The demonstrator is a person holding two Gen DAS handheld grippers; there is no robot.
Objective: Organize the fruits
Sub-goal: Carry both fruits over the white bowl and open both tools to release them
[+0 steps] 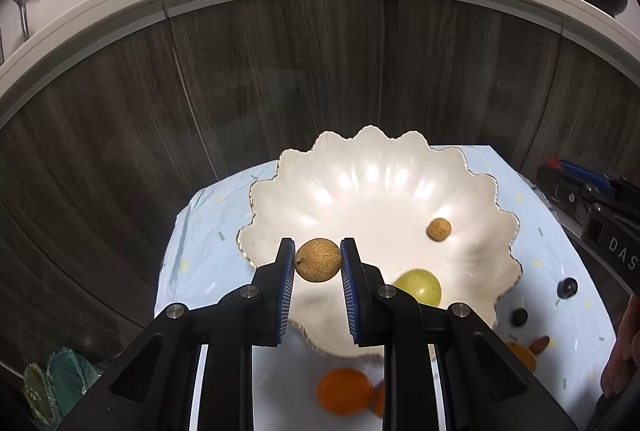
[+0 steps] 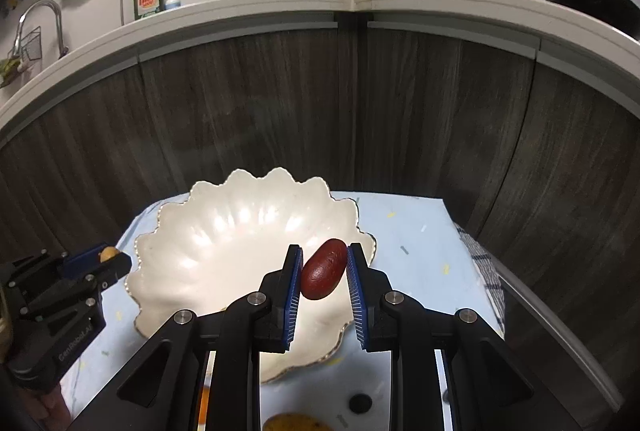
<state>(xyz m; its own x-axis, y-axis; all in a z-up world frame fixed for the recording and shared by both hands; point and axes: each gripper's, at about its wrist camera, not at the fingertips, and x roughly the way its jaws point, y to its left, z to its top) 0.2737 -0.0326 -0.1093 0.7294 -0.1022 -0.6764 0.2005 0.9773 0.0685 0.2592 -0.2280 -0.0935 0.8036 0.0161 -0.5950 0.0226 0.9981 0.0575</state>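
Observation:
A white scalloped bowl (image 1: 360,167) stands on a light blue cloth; it also shows in the right wrist view (image 2: 224,223). My left gripper (image 1: 318,259) is shut on a round brown fruit (image 1: 318,259) held over the bowl's near rim. In the bowl lie a small brown fruit (image 1: 439,229) and a green fruit (image 1: 420,286). My right gripper (image 2: 323,274) is shut on a dark red oval fruit (image 2: 323,274) above the bowl's right side. The left gripper (image 2: 108,255) shows at the left in the right wrist view, the right one (image 1: 580,199) at the right in the left.
On the cloth near the bowl lie oranges (image 1: 345,391), two dark grapes (image 1: 567,287) and a reddish-brown fruit (image 1: 539,345). A yellow-brown fruit (image 2: 296,423) and a dark grape (image 2: 360,403) lie below my right gripper. Dark cabinet doors (image 1: 280,79) stand behind the table.

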